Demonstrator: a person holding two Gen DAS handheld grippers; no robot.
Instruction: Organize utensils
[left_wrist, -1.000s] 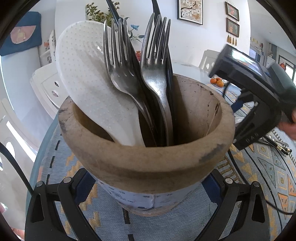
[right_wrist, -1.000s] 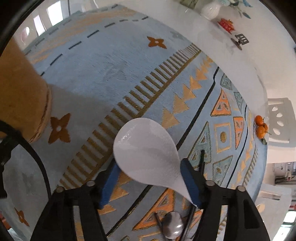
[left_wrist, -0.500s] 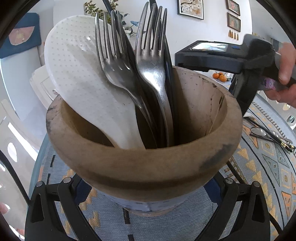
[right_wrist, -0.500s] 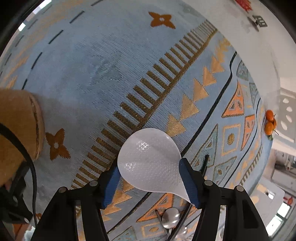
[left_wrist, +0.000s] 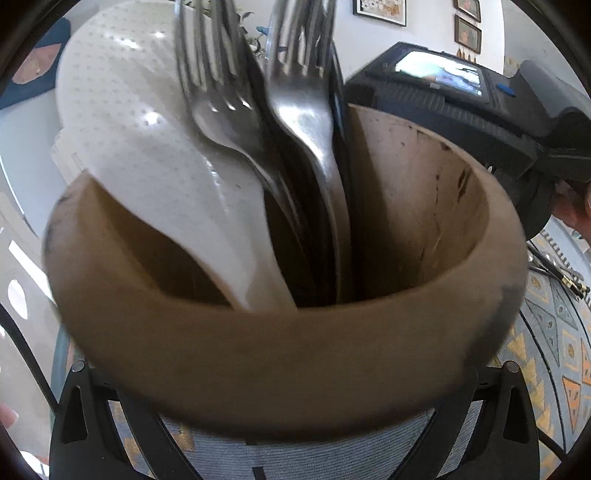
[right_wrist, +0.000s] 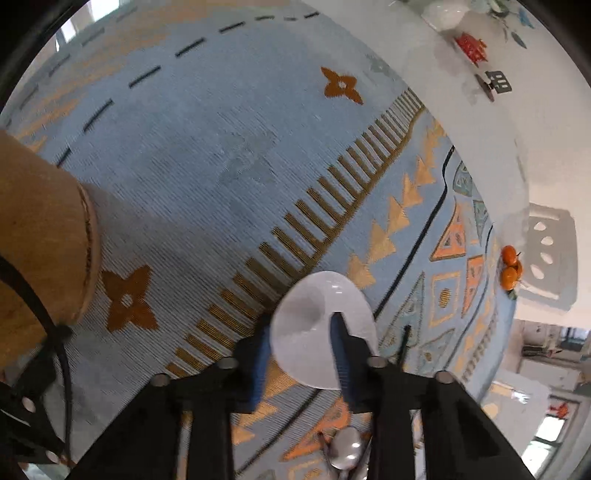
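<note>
A wooden holder (left_wrist: 288, 354) fills the left wrist view, with a white dotted paddle (left_wrist: 147, 140), two forks (left_wrist: 303, 110) and dark utensils standing in it. My left gripper (left_wrist: 295, 432) straddles its lower body, fingers (left_wrist: 92, 413) on both sides, the pads hidden under the rim. In the right wrist view a second white paddle (right_wrist: 317, 295) lies on the blue patterned cloth (right_wrist: 221, 147). My right gripper (right_wrist: 300, 325) points down at it. Its jaws have just been closing with the paddle between them: one pad at its left edge, the other finger across its face.
A metal spoon (right_wrist: 345, 454) and a thin black utensil (right_wrist: 406, 336) lie behind the right fingers. The holder (right_wrist: 44, 240) stands at the left. Two oranges (right_wrist: 511, 266), a white chair (right_wrist: 546, 254) and a red ornament (right_wrist: 471, 46) line the table's far rim. The right-hand device's black body (left_wrist: 443, 99) looms behind the holder.
The right jaws have narrowed from wide apart onto the paddle, and that gripper shifted sideways. The holder looms larger and closer in the left wrist view. The right-hand device moved in behind it.
</note>
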